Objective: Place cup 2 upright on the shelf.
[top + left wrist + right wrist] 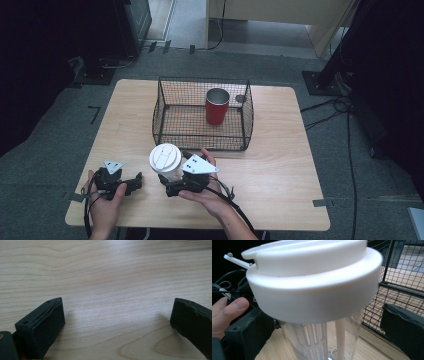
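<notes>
High view: a light wooden bench [280, 165] with rounded corners carries a black wire-mesh basket [172, 92] at its 12 o'clock side, and a red metal cup [217, 106] stands upright inside the basket toward the basket's 3 o'clock wall. At the bench's 6 o'clock edge a clear plastic tumbler with a white lid [166, 161] stands upright, just outside the basket's near wall. The right gripper [172, 184], held in the person's right hand [210, 195], sits at the tumbler's 4 o'clock with its grey three-cornered plate on top, its jaws reaching around the tumbler's lower body. In the right gripper view the tumbler [312, 290] stands between the two black jaws, one at 8 o'clock and one at 4 o'clock; a gap shows between the 4 o'clock jaw and the clear wall, and whether the 8 o'clock jaw touches is hard to tell, so the jaws stand apart about the tumbler rather than clamped on it. The basket mesh [402, 277] shows at 2 o'clock behind it. The left gripper [131, 184], in the left hand [102, 202], lies at the bench's 7 o'clock, apart from the tumbler. In the left gripper view its jaws stand wide apart over bare wood grain [112, 277], holding nothing.
</notes>
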